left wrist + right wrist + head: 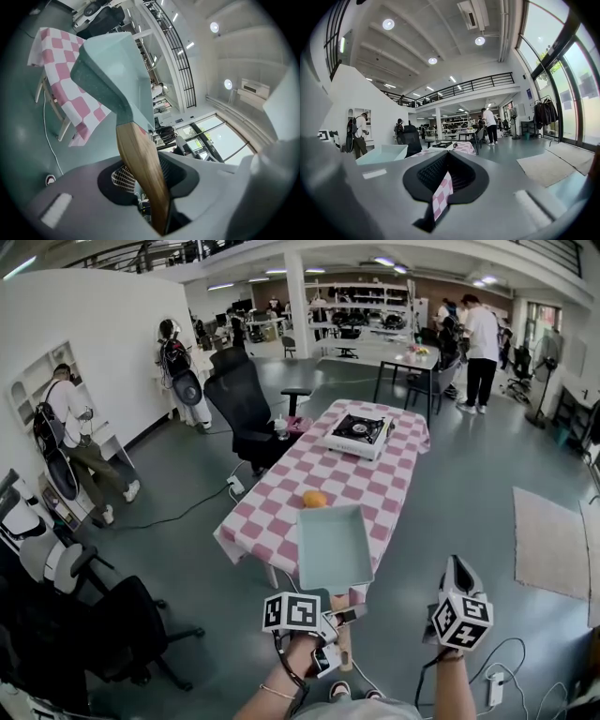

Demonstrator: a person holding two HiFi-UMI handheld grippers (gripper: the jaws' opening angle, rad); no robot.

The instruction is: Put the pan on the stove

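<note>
Hanging in the air over the near end of the long table (375, 479) with its pink-and-white checked cloth, the pale teal square pan (333, 547) is level and clear of the cloth. Its light wooden handle (344, 649) points back toward the person. The left gripper (349, 617) has that handle clamped between its jaws, which stand roughly half apart around the wood. Far along the same table, well apart from the pan, sits the white-cased single-burner gas stove (359, 432) with its black top. A small round orange fruit (315, 499) lies on the cloth between the two, just beyond the pan's far edge. Off to the right of the pan, the right gripper (457, 568) is held out over the grey floor, its jaws drawn together and gripping nothing.
</note>
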